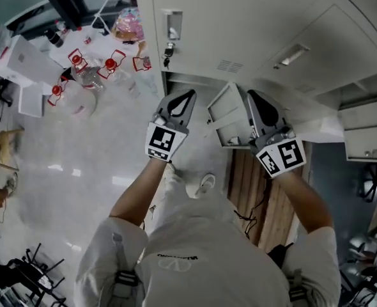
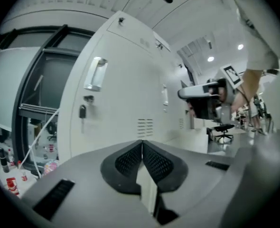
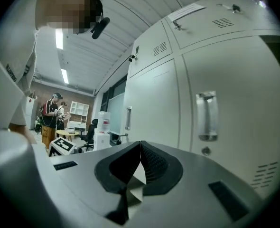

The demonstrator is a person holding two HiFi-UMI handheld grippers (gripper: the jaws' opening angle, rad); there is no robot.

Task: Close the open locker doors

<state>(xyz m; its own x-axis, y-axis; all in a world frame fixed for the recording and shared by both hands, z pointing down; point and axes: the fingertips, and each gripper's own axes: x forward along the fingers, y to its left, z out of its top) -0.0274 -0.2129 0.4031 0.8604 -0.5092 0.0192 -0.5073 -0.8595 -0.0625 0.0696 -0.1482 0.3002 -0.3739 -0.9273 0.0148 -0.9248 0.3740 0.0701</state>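
your left gripper and right gripper were pressed together, empty | lockers were smooth pale metal with slotted vents | door hung open | floor looked glossy

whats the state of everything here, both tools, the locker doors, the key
left tool: shut, nothing between its jaws
right tool: shut, nothing between its jaws
keyed locker door: closed
key: hanging from that door's lock
low locker door: open, swung out between the two tools
handled locker door: closed
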